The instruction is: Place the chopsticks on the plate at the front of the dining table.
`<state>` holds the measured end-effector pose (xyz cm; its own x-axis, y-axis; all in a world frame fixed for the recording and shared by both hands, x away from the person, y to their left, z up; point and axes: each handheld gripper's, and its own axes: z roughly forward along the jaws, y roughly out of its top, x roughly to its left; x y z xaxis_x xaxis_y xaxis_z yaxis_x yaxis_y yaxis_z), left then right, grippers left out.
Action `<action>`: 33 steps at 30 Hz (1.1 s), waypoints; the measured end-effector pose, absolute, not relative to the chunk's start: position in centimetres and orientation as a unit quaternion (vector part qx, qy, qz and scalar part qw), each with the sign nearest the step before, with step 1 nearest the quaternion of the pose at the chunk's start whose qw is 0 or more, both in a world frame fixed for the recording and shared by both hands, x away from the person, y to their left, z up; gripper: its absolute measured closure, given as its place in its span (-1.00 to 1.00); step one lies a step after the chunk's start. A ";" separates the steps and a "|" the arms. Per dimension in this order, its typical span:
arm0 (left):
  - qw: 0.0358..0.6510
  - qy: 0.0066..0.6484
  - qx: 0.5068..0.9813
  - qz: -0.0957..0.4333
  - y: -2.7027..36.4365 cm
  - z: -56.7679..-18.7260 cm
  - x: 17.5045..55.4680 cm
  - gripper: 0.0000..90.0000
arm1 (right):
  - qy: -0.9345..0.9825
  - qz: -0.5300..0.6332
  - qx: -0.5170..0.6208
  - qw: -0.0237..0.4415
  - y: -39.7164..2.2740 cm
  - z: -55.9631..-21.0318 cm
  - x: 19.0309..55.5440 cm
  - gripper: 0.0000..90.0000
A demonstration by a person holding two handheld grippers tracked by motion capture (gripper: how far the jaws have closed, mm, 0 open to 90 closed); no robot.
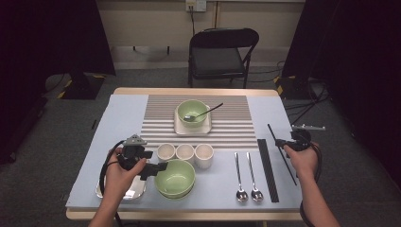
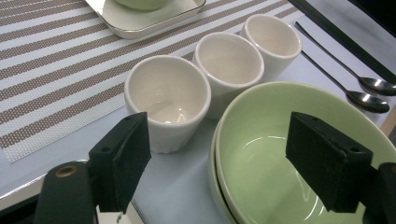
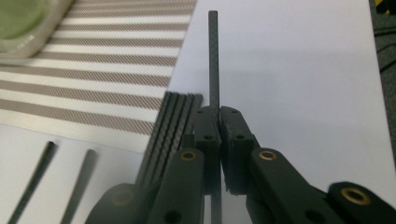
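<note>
At the lower left of the high view, the left gripper [image 1: 153, 168] sits in the person's left hand [image 1: 120, 175] above a metal tray [image 1: 135, 193]. Its jaws stand wide apart with nothing between them, next to the rim of a stack of green bowls [image 1: 175, 178]. In the left gripper view those bowls [image 2: 280, 154] fill the lower right, with three white cups [image 2: 224, 65] in a row behind them.

At the upper middle of the high view, another green bowl [image 1: 193, 112] with a spoon [image 1: 202, 113] in it rests on a square plate [image 1: 179, 126] on a striped mat [image 1: 227, 127]. Lower right of centre lie two spoons [image 1: 248, 177] and a bundle of black chopsticks [image 1: 267, 168].

At the right, the right gripper [image 1: 283, 143] is clamped on a single black chopstick [image 1: 283, 153], held at a slant beside the bundle. In the right gripper view the chopstick [image 3: 213, 56] rises straight from the closed jaws.
</note>
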<state>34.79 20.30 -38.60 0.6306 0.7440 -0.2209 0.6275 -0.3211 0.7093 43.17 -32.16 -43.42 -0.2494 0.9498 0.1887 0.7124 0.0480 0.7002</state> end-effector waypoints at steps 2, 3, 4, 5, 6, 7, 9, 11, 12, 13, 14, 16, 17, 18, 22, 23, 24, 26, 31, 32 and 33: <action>0.404 0.424 0.807 0.072 20.2 -38.6 34.8 -0.52 | 0.705 0.363 0.586 0.166 -31.9 -42.8 43.3 0.92; 0.404 0.423 0.808 0.071 20.1 -38.5 34.8 -0.52 | 0.706 0.365 0.584 0.167 -31.8 -42.6 43.3 0.92; 0.403 0.423 0.808 0.070 20.1 -38.5 34.8 -0.52 | 0.706 0.367 0.582 0.168 -31.7 -42.3 43.4 0.92; 0.405 0.423 0.808 0.068 20.0 -38.5 34.8 -0.52 | 0.706 0.370 0.581 0.168 -31.6 -42.2 43.4 0.92; 0.405 0.424 0.808 0.067 19.9 -38.5 34.8 -0.52 | 0.705 0.373 0.580 0.167 -31.5 -42.0 43.4 0.92; 0.405 0.423 0.808 0.068 19.9 -38.5 34.8 -0.52 | 0.705 0.375 0.578 0.167 -31.4 -41.9 43.5 0.92; 0.403 0.418 0.812 0.066 19.7 -38.4 34.9 -0.52 | 0.704 0.381 0.577 0.164 -31.2 -41.7 43.5 0.92; 0.407 0.420 0.809 0.063 19.4 -38.4 34.9 -0.52 | 0.703 0.387 0.575 0.163 -31.0 -41.5 43.5 0.92; 0.405 0.418 0.811 0.062 19.4 -38.4 34.9 -0.52 | 0.703 0.389 0.573 0.162 -30.9 -41.3 43.5 0.92; 0.407 0.419 0.809 0.061 19.2 -38.4 34.9 -0.52 | 0.703 0.391 0.572 0.161 -30.8 -41.2 43.6 0.92; 0.407 0.418 0.810 0.059 19.1 -38.3 34.9 -0.52 | 0.703 0.391 0.571 0.162 -30.6 -41.0 43.6 0.92; 0.408 0.417 0.810 0.057 18.8 -38.3 35.0 -0.53 | 0.706 0.391 0.567 0.164 -30.3 -40.7 43.7 0.92; 0.408 0.417 0.810 0.057 18.6 -38.3 35.0 -0.53 | 0.706 0.392 0.566 0.163 -30.1 -40.6 43.7 0.92; 0.404 0.413 0.814 0.054 18.4 -38.2 35.1 -0.53 | 0.707 0.393 0.565 0.162 -29.9 -40.5 43.8 0.92; 0.403 0.407 0.818 0.049 17.6 -38.0 35.1 -0.53 | 0.714 0.398 0.553 0.162 -28.7 -39.9 44.0 0.92; 0.403 0.404 0.820 0.048 17.4 -37.9 35.2 -0.53 | 0.716 0.399 0.551 0.159 -28.4 -39.7 44.1 0.92; 0.401 0.401 0.822 0.049 17.2 -37.9 35.2 -0.53 | 0.717 0.398 0.550 0.158 -28.2 -39.6 44.1 0.92; 0.395 0.404 0.824 0.050 16.8 -37.9 35.3 -0.53 | 0.719 0.400 0.545 0.159 -27.8 -39.5 44.2 0.92; 0.393 0.402 0.826 0.046 15.9 -37.8 35.4 -0.53 | 0.724 0.401 0.538 0.158 -27.1 -39.3 44.3 0.92; 0.394 0.401 0.826 0.044 15.8 -37.9 35.5 -0.53 | 0.725 0.402 0.537 0.157 -26.9 -39.2 44.4 0.91; 0.393 0.398 0.828 0.042 15.7 -37.9 35.5 -0.52 | 0.726 0.402 0.535 0.158 -26.8 -39.1 44.4 0.92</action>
